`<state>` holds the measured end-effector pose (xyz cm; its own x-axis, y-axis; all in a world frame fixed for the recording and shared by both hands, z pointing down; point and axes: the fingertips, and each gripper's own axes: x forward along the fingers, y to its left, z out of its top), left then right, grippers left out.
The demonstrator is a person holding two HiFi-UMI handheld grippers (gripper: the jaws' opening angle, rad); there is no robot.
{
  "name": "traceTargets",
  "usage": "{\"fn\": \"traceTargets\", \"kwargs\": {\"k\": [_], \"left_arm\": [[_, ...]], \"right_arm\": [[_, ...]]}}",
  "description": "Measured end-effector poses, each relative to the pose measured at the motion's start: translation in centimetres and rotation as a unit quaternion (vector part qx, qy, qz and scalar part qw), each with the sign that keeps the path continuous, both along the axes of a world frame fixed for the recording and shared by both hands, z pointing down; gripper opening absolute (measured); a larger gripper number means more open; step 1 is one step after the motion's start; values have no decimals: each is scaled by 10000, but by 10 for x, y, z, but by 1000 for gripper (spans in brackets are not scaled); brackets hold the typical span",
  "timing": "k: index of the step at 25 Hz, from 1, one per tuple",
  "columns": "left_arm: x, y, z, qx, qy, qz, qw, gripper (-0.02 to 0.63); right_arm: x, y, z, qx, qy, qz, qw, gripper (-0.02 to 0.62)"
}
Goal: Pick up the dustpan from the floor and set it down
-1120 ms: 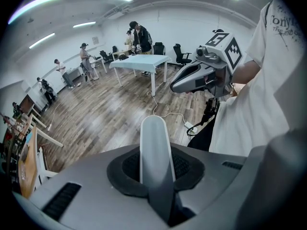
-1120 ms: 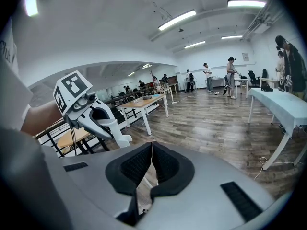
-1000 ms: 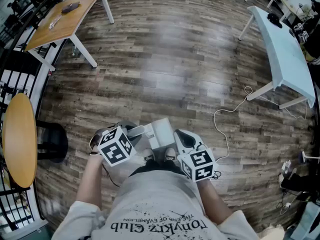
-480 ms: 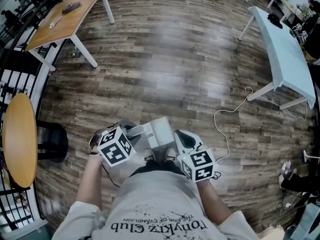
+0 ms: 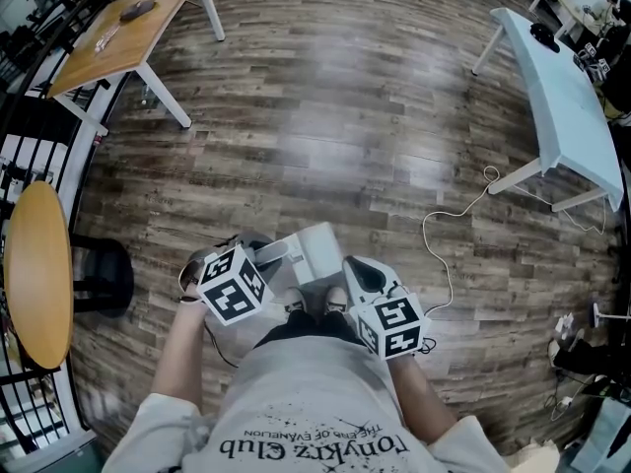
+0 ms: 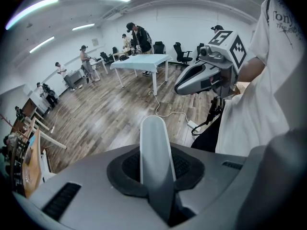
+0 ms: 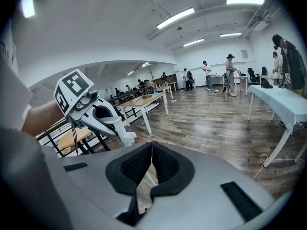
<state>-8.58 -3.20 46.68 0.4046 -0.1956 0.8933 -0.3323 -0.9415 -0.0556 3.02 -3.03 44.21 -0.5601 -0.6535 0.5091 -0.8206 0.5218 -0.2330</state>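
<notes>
The left gripper (image 5: 268, 261) clamps the dustpan (image 5: 317, 252) by its handle (image 6: 156, 159) above the wood floor (image 5: 335, 116), while the right gripper (image 7: 151, 150) is closed on nothing.

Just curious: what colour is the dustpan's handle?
Pale grey-white dustpan handle; left gripper view shows it best.

The place is a large open-plan office or lab hall. A wide wood-plank floor (image 5: 335, 116) is left mostly open, and work tables are set around its edges: a long pale blue table (image 5: 562, 97) on white legs, a wooden-topped table (image 5: 123, 33) and a round wooden table (image 5: 39, 274). Black swivel office chairs (image 6: 181, 51) are lined along a white wall, strip lights (image 7: 175, 17) are mounted on the ceiling, and several people (image 7: 229, 73) are seen standing by the far tables.
</notes>
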Motion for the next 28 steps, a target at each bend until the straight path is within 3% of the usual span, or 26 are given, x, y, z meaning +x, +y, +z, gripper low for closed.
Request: {"fn": "traceTargets", "kwargs": {"k": [17, 28], "left_arm": [[-1, -17, 28, 98, -75, -60, 9999, 87], [-1, -30, 73, 94, -225, -192, 9995, 87]], "right_arm": [[-1, -10, 19, -243, 45, -33, 9997, 25], [1, -21, 35, -409, 21, -15, 9992, 25]]}}
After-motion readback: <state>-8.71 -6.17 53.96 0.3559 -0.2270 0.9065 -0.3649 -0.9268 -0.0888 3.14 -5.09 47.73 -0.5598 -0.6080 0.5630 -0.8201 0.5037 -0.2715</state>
